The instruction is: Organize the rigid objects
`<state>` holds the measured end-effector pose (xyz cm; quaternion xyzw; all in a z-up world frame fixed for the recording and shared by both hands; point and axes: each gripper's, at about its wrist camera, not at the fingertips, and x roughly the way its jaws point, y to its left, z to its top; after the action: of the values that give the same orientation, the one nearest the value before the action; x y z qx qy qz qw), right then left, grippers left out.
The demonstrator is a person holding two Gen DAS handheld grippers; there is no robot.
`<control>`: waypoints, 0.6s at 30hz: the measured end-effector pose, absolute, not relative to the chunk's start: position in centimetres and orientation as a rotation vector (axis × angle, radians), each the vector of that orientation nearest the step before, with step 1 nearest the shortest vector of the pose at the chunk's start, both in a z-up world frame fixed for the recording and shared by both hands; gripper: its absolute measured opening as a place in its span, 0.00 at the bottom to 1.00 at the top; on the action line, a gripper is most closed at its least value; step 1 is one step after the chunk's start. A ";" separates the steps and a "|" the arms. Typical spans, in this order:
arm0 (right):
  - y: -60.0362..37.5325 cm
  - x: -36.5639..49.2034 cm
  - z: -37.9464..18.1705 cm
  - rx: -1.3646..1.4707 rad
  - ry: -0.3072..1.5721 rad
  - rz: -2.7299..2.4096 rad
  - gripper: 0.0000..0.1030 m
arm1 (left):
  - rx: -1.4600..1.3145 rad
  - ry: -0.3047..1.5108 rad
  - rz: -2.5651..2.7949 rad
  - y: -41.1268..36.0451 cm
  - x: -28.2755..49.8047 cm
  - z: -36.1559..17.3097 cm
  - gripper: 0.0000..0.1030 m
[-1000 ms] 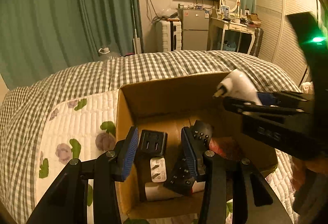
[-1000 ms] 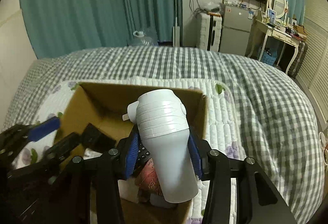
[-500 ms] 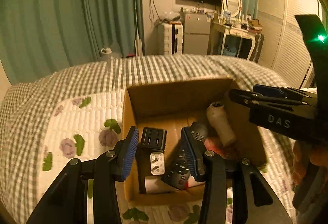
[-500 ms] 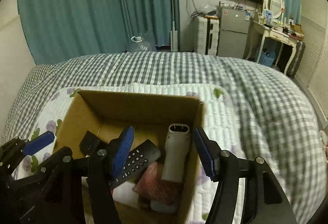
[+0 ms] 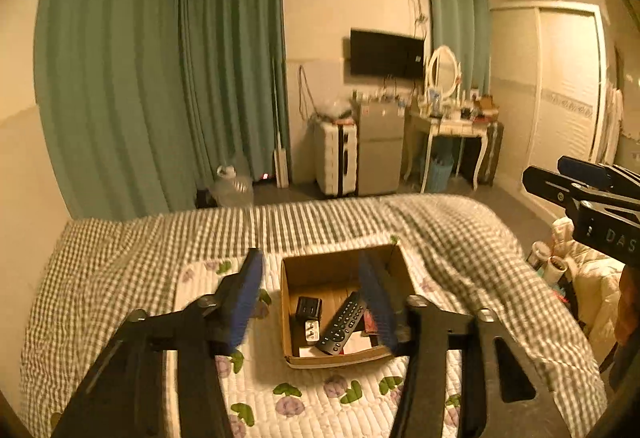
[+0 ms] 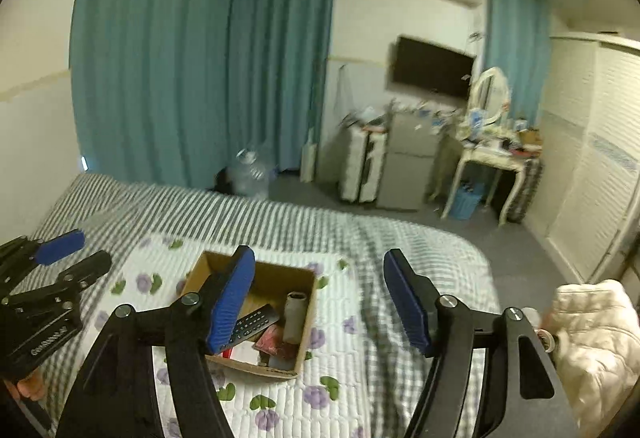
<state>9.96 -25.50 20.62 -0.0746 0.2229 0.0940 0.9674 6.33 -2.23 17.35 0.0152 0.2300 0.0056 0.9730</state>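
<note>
The cardboard box (image 5: 344, 306) is sitting on the bed's floral quilt (image 5: 320, 394), and inside it are lying a black remote (image 5: 342, 324), a black plug adapter (image 5: 309, 312), a reddish packet (image 6: 276, 342) and a pale cylinder (image 6: 294, 318) leaning against the right wall. The left gripper (image 5: 312, 298) and the right gripper (image 6: 320, 302) are both hovering well above the box, their jaws opening with nothing between them. The sorting is looking largely done. The risk now is the soft bedding: a careless nudge to the box could be tipping it, sending the upright cylinder over or spilling the loosely stacked remote. Motion blur is also leaving the checked blanket (image 6: 400, 246) hard to read for stray items.
</note>
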 end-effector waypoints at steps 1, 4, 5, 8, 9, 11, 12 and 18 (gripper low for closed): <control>-25.6 8.5 21.4 -0.155 0.427 0.207 0.71 | 0.032 0.450 0.008 -2.2 5.6 17.6 0.64; -25.8 5.2 22.5 -0.145 0.375 0.216 0.83 | 0.056 0.396 -0.004 -2.0 3.0 18.3 0.79; -25.9 4.4 22.6 -0.134 0.359 0.217 0.87 | 0.065 0.373 -0.006 -2.0 2.2 18.4 0.89; -25.6 2.2 22.7 -0.113 0.303 0.231 0.98 | 0.093 0.321 -0.003 -2.1 0.8 18.3 1.00; -25.4 1.8 22.6 -0.118 0.281 0.226 1.00 | 0.106 0.309 -0.004 -2.1 0.4 18.1 1.00; -24.7 0.8 21.9 -0.135 0.237 0.213 1.00 | 0.115 0.307 0.001 -1.9 0.2 17.4 1.00; -24.5 0.6 21.5 -0.134 0.230 0.215 1.00 | 0.112 0.310 0.005 -1.7 0.4 16.9 1.00; -23.5 0.9 16.2 -0.107 0.224 0.221 1.00 | 0.073 0.346 0.043 -0.1 0.7 11.7 1.00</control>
<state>0.94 -23.53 16.17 -0.0535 0.1117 0.1102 0.9862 0.70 -0.08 11.67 0.0361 0.1718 0.0215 0.9842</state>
